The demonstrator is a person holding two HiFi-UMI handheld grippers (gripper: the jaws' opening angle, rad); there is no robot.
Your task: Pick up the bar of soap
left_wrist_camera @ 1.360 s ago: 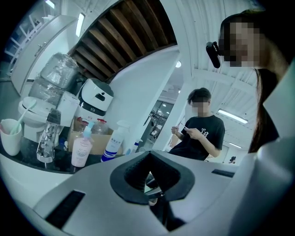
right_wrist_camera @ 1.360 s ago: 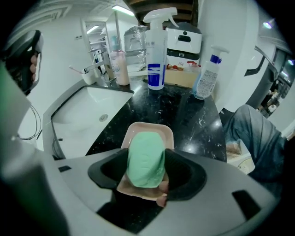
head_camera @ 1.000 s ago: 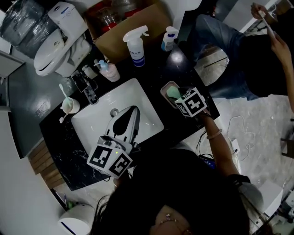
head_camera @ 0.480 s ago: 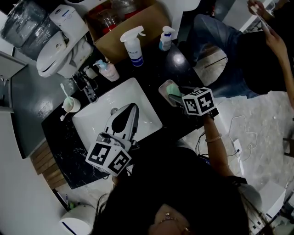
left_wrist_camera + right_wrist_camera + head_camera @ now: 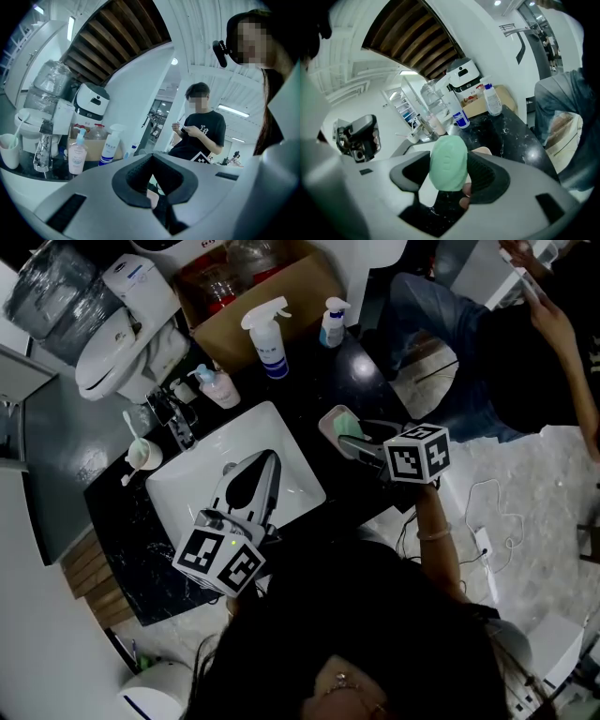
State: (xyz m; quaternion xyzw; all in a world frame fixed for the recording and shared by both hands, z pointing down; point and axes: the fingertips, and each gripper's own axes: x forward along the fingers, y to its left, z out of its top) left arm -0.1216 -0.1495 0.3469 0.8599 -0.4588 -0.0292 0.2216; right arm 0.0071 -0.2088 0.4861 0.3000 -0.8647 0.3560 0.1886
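Soap bar [image 5: 448,161] clamped in right gripper [image 5: 450,176]; spray bottle [image 5: 271,350] label illegible.

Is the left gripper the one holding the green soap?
No, the green soap sits clamped in the jaws of the right gripper, while the left gripper is shut on nothing.

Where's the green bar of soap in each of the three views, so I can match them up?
Head view: the soap sits right of centre, at the tips of the right gripper.
Left gripper view: not in it.
Right gripper view: the soap is at centre, clamped between the jaws.
Shared landmark: the spray bottle, seen in all three.
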